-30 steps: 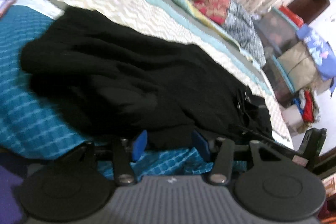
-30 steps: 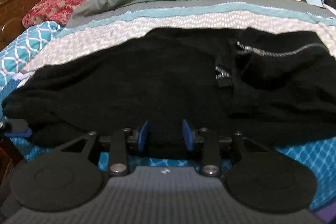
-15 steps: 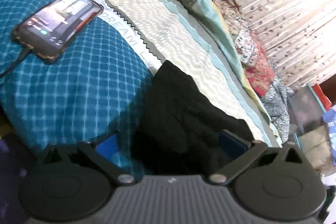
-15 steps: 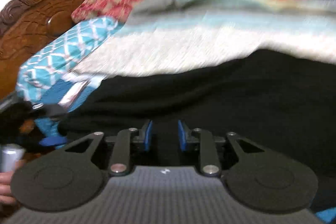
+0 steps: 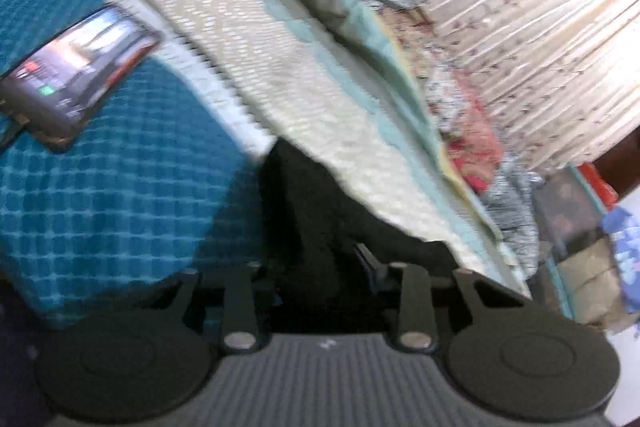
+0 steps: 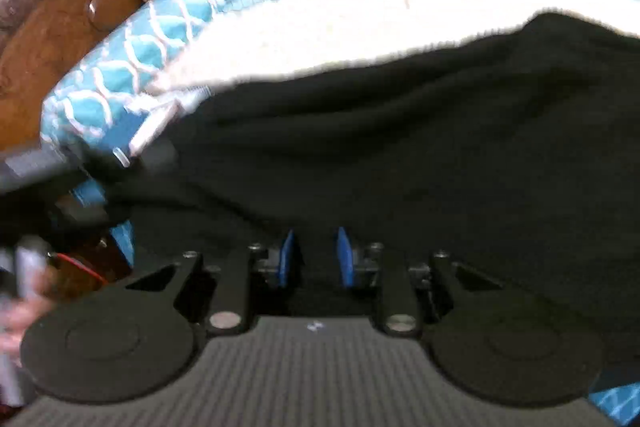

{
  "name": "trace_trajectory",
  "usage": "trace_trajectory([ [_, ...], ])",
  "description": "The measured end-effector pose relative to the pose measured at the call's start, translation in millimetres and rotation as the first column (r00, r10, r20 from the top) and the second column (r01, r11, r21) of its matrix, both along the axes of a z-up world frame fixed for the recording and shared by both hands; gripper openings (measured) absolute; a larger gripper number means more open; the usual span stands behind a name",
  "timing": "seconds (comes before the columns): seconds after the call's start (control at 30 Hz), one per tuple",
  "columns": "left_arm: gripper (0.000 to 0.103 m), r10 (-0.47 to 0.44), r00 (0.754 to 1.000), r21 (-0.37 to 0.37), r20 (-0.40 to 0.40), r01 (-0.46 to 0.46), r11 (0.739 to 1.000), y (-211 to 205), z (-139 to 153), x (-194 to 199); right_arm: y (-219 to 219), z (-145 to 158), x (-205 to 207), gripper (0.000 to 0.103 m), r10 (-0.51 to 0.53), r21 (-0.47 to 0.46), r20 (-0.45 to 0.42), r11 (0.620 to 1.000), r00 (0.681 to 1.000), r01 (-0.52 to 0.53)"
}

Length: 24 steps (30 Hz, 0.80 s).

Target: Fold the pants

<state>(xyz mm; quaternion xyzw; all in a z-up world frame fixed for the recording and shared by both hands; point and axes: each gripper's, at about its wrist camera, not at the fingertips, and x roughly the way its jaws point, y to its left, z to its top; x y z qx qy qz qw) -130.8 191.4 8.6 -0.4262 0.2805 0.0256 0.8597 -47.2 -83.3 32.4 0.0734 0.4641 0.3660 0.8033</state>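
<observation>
Pants (image 5: 316, 211) lie on the bed (image 5: 120, 187), right of the phone (image 5: 76, 75).

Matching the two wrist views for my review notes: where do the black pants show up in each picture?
Left wrist view: the black fabric pants run from lower centre, between the tool's fingers, up and rightwards.
Right wrist view: the pants fill the middle and right, reaching down to the tool.
Shared landmark: the cream quilted bedspread band bordering the pants' far edge.

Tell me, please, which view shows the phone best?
The left wrist view: the phone lies face up on the blue bedspread, its whole lit screen visible. The right wrist view shows no phone.
</observation>
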Motion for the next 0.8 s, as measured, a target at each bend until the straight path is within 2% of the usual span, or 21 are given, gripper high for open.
trace_trajectory([
  [0.07, 0.028, -0.061, 0.997, 0.016, 0.054, 0.061, 0.998, -12, 15, 9, -10, -3, 5, 0.029, -0.021, 0.048, -0.058, 0.999, 0.998, 0.023],
  [0.13, 0.028, -0.149, 0.984, 0.074, 0.093, 0.143, 0.987, -34, 31, 20, -16, -5, 6, 0.028, -0.027, 0.077, -0.078, 0.996, 0.997, 0.033],
  [0.23, 0.025, -0.275, 0.955, 0.158, 0.106, 0.257, 0.953, -74, 45, 42, -25, 0, 2, 0.028, -0.04, 0.11, -0.089, 0.993, 0.995, 0.05],
  [0.33, 0.024, -0.374, 0.921, 0.208, 0.109, 0.346, 0.915, -107, 50, 62, -45, 8, -1, 0.028, -0.09, 0.127, -0.09, 0.987, 0.992, 0.101],
  [0.4, 0.024, -0.424, 0.901, 0.232, 0.095, 0.394, 0.889, -129, 50, 77, -67, 13, -5, 0.029, -0.143, 0.128, -0.065, 0.98, 0.988, 0.151],
  [0.47, 0.024, -0.466, 0.883, 0.245, 0.057, 0.44, 0.864, -148, 42, 91, -94, 15, -8, 0.035, -0.209, 0.125, -0.063, 0.969, 0.976, 0.215],
  [0.57, 0.027, -0.51, 0.86, 0.198, -0.001, 0.5, 0.843, -164, 32, 101, -129, 9, -8, 0.034, -0.31, 0.168, -0.13, 0.929, 0.942, 0.329],
  [0.63, 0.032, -0.524, 0.851, 0.19, 0.026, 0.51, 0.839, -163, 38, 93, -147, 7, -8, 0.036, -0.354, 0.205, -0.165, 0.9, 0.92, 0.384],
  [0.67, 0.038, -0.515, 0.856, 0.198, 0.05, 0.497, 0.845, -158, 44, 86, -151, 8, -8, 0.039, -0.367, 0.227, -0.18, 0.887, 0.913, 0.402],
  [0.7, 0.044, -0.497, 0.864, 0.205, 0.075, 0.474, 0.856, -151, 50, 80, -153, 8, -9, 0.041, -0.377, 0.256, -0.2, 0.871, 0.904, 0.42],
  [0.8, 0.048, -0.388, 0.914, 0.214, 0.117, 0.359, 0.909, -117, 65, 60, -161, 4, -5, 0.062, -0.378, 0.363, -0.293, 0.806, 0.878, 0.468],
])
